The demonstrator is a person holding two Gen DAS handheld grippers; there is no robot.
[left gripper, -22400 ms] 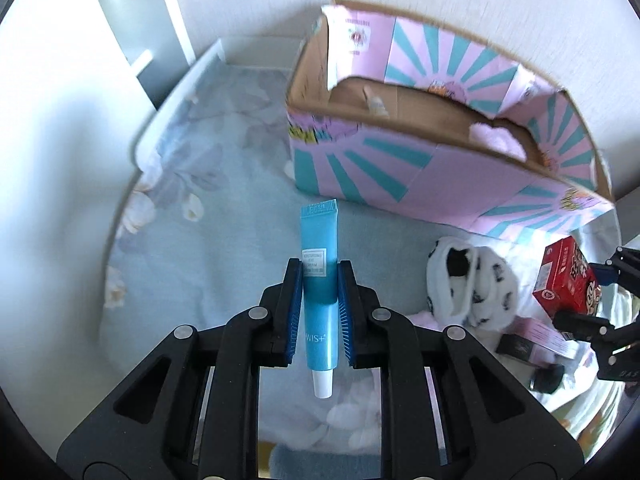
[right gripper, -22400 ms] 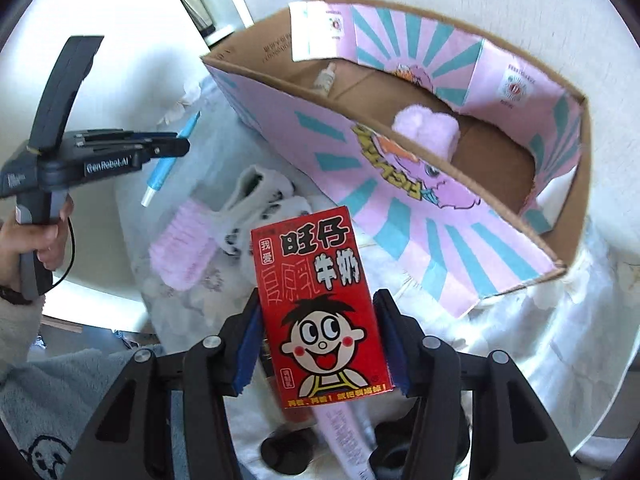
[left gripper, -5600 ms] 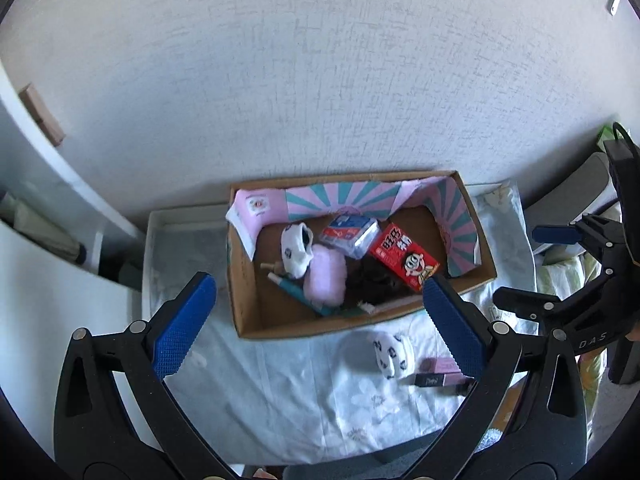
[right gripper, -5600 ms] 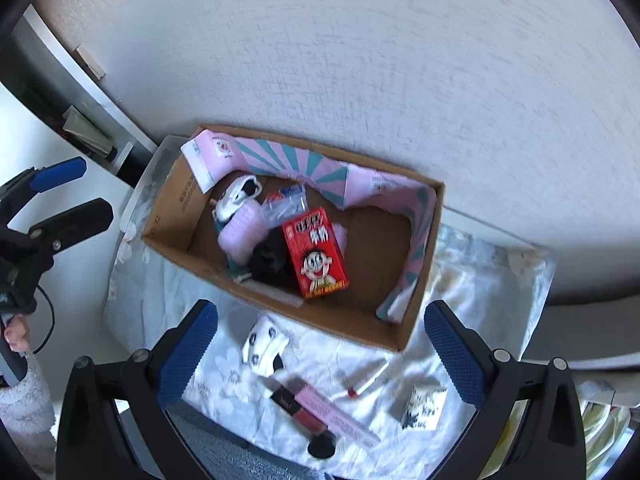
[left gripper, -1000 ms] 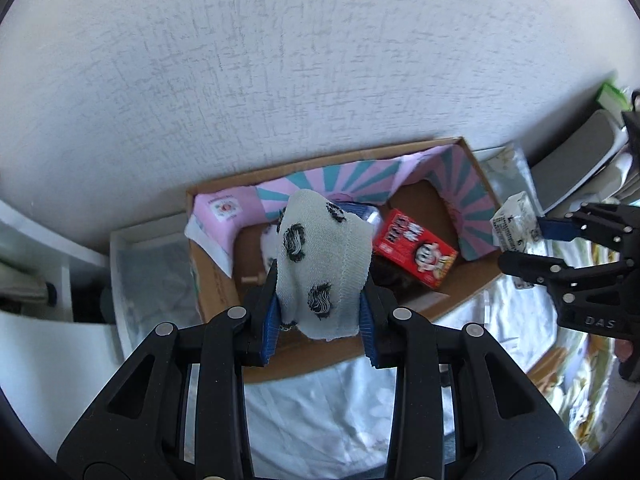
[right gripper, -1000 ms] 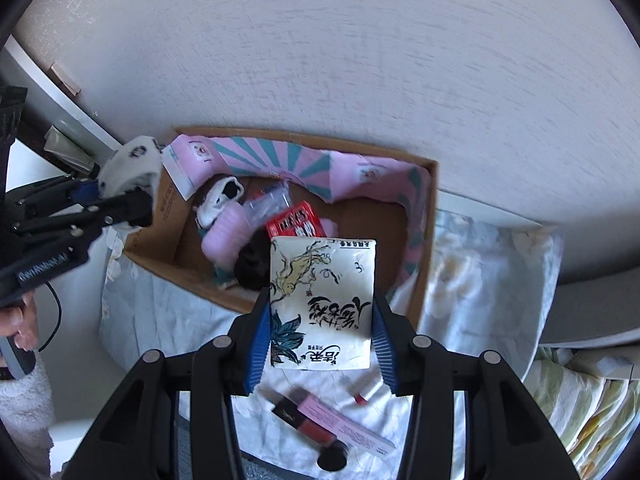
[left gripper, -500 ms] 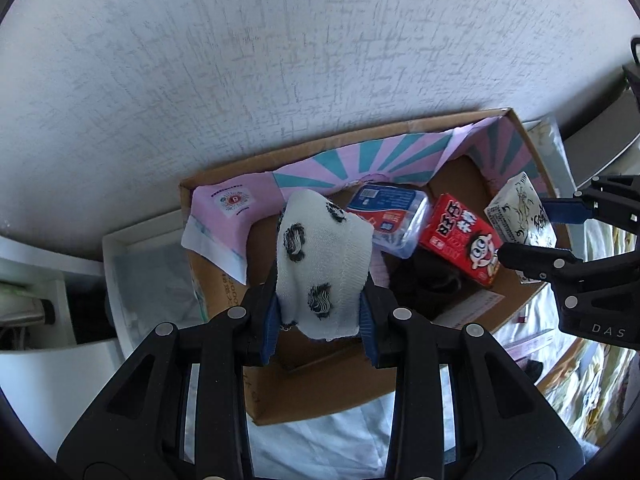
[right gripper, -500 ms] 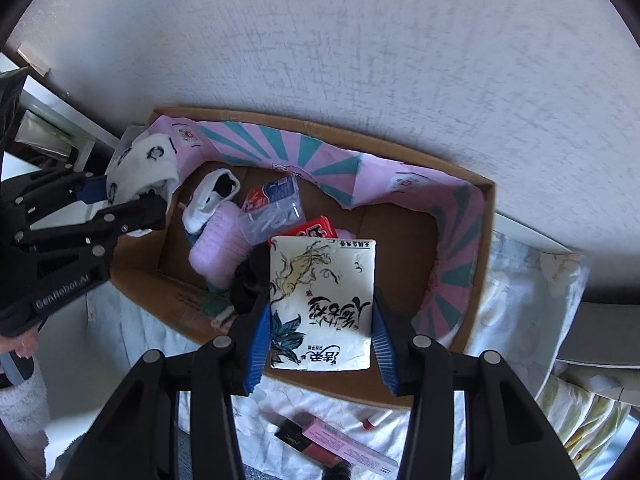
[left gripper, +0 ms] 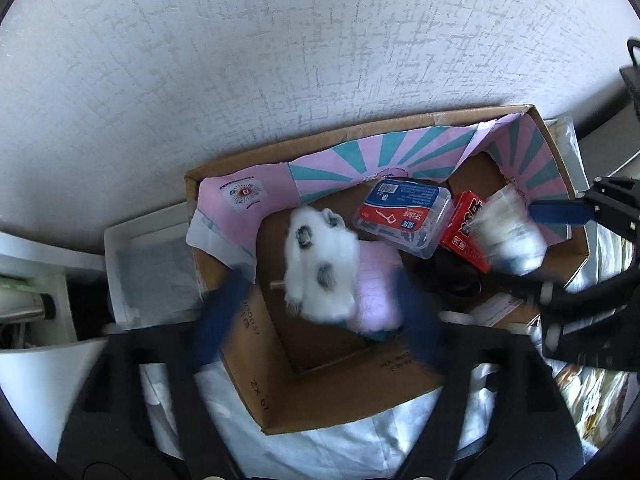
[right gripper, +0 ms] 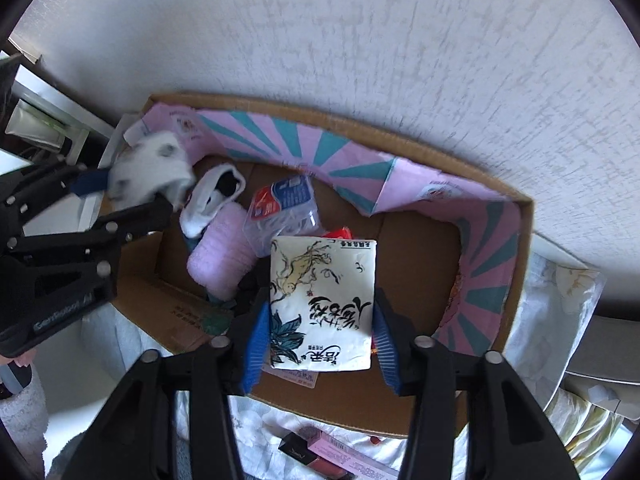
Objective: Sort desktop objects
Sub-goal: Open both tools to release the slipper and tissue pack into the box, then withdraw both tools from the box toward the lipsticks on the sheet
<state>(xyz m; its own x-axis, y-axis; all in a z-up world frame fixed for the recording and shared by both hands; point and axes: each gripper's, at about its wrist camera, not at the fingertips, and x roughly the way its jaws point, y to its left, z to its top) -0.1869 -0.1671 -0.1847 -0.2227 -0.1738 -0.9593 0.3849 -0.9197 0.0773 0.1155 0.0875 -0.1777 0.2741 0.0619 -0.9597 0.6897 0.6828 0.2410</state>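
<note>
Left wrist view: left gripper (left gripper: 320, 320) blurred, jaws just sprung apart, spotted sock (left gripper: 318, 270) loose over cardboard box (left gripper: 344, 392). Right gripper (right gripper: 320, 334) jaws just widening; grip on tissue pack (right gripper: 322, 304) unclear.

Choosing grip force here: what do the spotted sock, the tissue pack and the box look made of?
Sock: soft fuzzy knit, limp. Tissue pack: glossy printed plastic film, probably paper inside; it shines. Box: matte brown corrugated cardboard, printed paper lining.
</note>
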